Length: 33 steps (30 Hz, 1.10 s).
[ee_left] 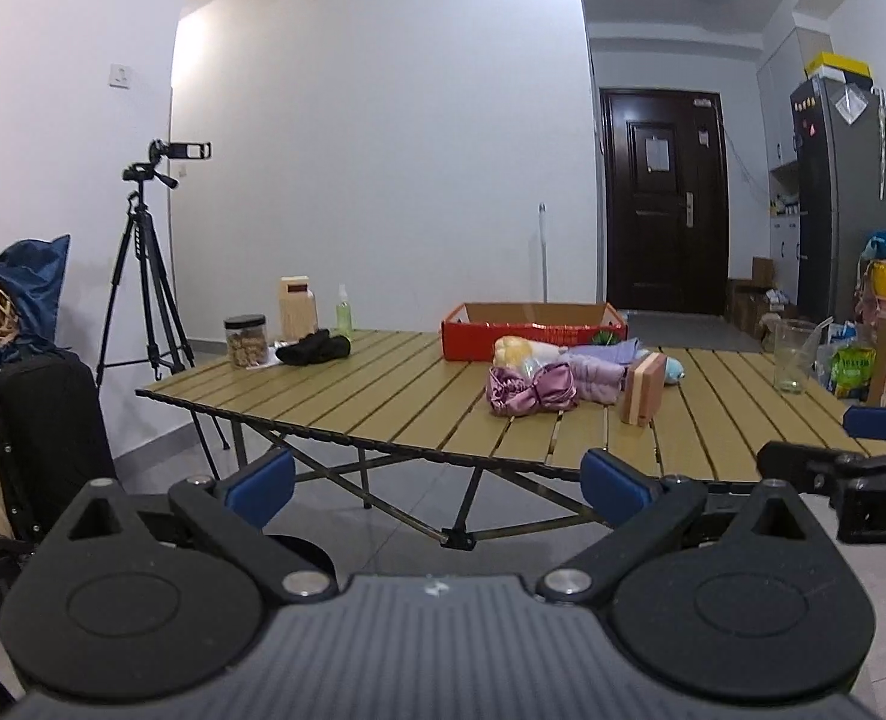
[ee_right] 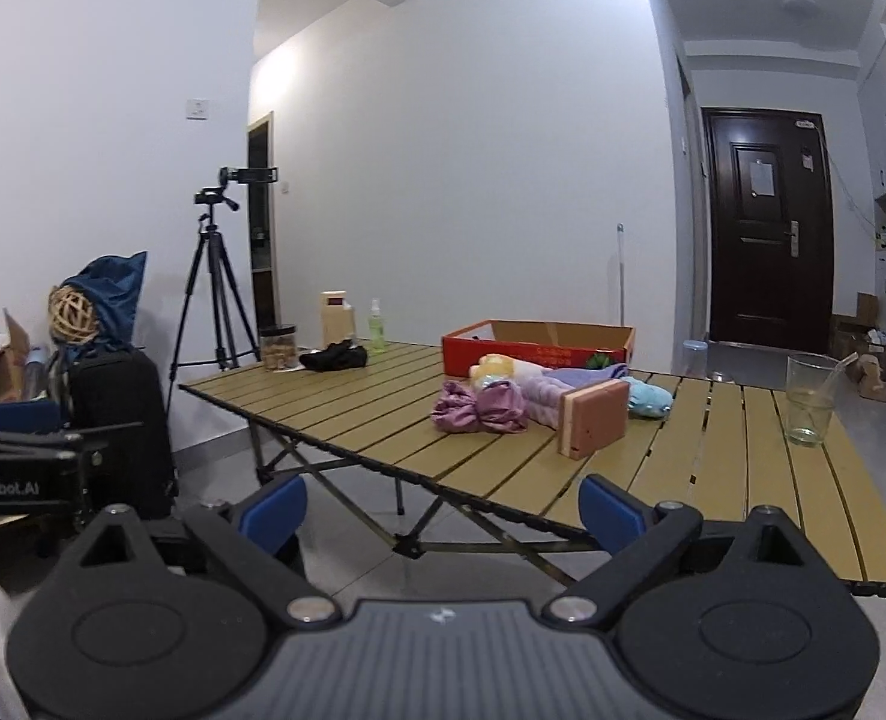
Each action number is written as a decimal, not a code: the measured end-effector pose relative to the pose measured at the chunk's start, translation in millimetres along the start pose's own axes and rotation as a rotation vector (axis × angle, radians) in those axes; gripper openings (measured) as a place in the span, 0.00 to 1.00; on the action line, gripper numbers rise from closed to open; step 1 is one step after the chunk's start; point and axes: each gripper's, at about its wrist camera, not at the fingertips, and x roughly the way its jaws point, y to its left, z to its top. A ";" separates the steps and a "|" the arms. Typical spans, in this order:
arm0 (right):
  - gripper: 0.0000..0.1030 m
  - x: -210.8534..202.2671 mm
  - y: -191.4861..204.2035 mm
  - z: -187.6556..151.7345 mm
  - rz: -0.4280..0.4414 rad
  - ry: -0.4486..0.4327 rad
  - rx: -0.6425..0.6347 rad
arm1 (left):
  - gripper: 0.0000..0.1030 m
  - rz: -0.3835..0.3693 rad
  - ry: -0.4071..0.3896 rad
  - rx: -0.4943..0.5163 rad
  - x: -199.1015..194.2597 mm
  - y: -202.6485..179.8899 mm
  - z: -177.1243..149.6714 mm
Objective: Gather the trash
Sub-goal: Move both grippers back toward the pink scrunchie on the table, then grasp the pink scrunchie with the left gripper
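A slatted folding table (ee_left: 383, 396) (ee_right: 713, 480) stands ahead. On it lie a pile of purple, yellow and blue soft items (ee_left: 539, 375) (ee_right: 503, 399), a pink-and-wood block (ee_left: 644, 387) (ee_right: 593, 423), a black cloth (ee_left: 314, 348) (ee_right: 335, 357) and an open red cardboard box (ee_left: 533, 330) (ee_right: 533, 348). My left gripper (ee_left: 437, 483) is open and empty, held short of the table's near edge. My right gripper (ee_right: 443, 510) is open and empty, also short of the edge. The right gripper shows at the right of the left wrist view (ee_left: 863, 462).
A glass with a straw (ee_left: 794, 354) (ee_right: 812, 399), a jar (ee_left: 245, 341), a wooden box (ee_left: 298, 306) and a spray bottle (ee_left: 344, 311) stand on the table. A camera tripod (ee_left: 146, 264), a black suitcase (ee_left: 47, 432) and bags stand left; a fridge (ee_left: 839, 198) and boxes right.
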 end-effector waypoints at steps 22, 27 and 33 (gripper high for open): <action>0.65 237.0 -99.1 57.7 -0.017 0.064 0.048 | 0.77 -0.143 0.174 0.022 282.3 -43.8 43.0; 0.50 305.3 -88.1 68.5 0.005 0.115 -0.010 | 0.58 -0.144 0.264 -0.039 355.8 -32.7 39.5; 0.33 388.7 -69.0 69.3 -0.019 0.231 -0.085 | 0.52 -0.220 0.356 -0.128 407.4 -19.1 23.1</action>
